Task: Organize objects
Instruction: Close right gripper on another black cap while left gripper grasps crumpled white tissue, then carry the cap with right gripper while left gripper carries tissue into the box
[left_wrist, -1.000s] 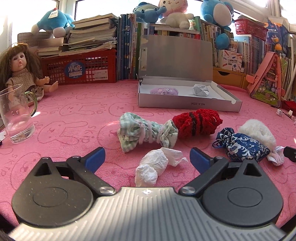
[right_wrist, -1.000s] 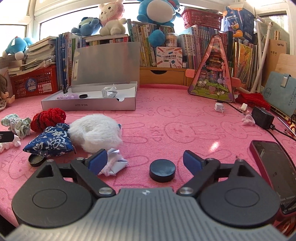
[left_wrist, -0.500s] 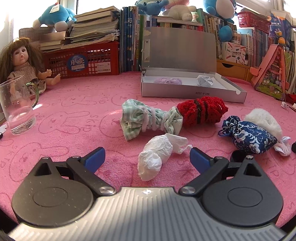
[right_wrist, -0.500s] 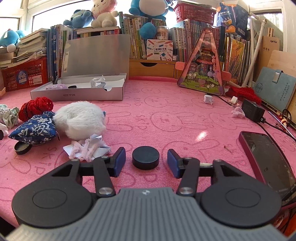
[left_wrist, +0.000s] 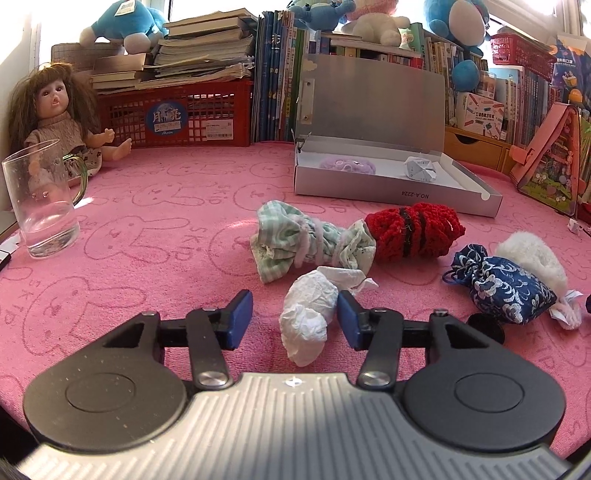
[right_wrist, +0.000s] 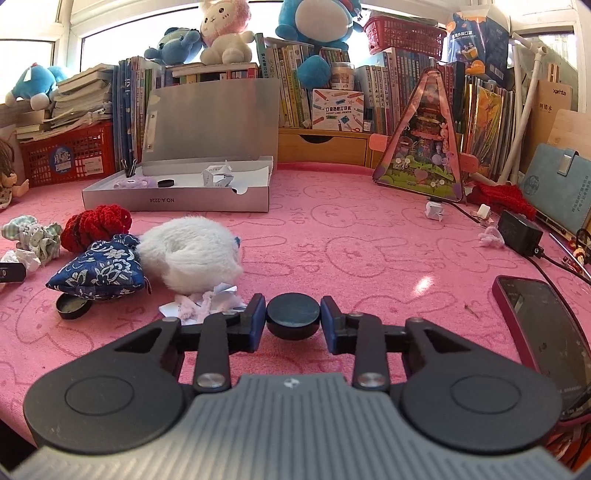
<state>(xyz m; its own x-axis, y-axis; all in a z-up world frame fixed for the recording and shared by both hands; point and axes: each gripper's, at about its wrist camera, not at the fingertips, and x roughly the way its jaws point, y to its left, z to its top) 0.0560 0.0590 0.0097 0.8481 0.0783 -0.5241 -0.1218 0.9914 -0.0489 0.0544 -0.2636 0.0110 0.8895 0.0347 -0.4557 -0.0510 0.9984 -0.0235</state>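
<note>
A crumpled white tissue (left_wrist: 306, 317) lies on the pink cloth between the jaws of my left gripper (left_wrist: 294, 318). The jaws are closing: the right pad touches the tissue, while a gap remains at the left pad. In the right wrist view, my right gripper (right_wrist: 293, 322) is shut on a black round disc (right_wrist: 293, 312), with both blue pads against its sides. An open grey box (left_wrist: 399, 192) stands beyond the tissue and holds a purple item and folded paper. In the right wrist view the grey box (right_wrist: 177, 203) also holds another black disc.
A green checked cloth roll (left_wrist: 306, 243), red knit bundle (left_wrist: 413, 232), blue floral pouch (left_wrist: 502, 284) and white fluffy piece (left_wrist: 532, 258) lie mid-table. A glass mug (left_wrist: 40, 199) and doll (left_wrist: 55, 110) sit left. A phone (right_wrist: 543, 325), charger (right_wrist: 519, 232), black lid (right_wrist: 72, 306) and paper scraps (right_wrist: 207, 302) lie near the right gripper.
The left jaws have narrowed from wide open around the tissue. The right jaws closed in from wide apart onto the black disc.
</note>
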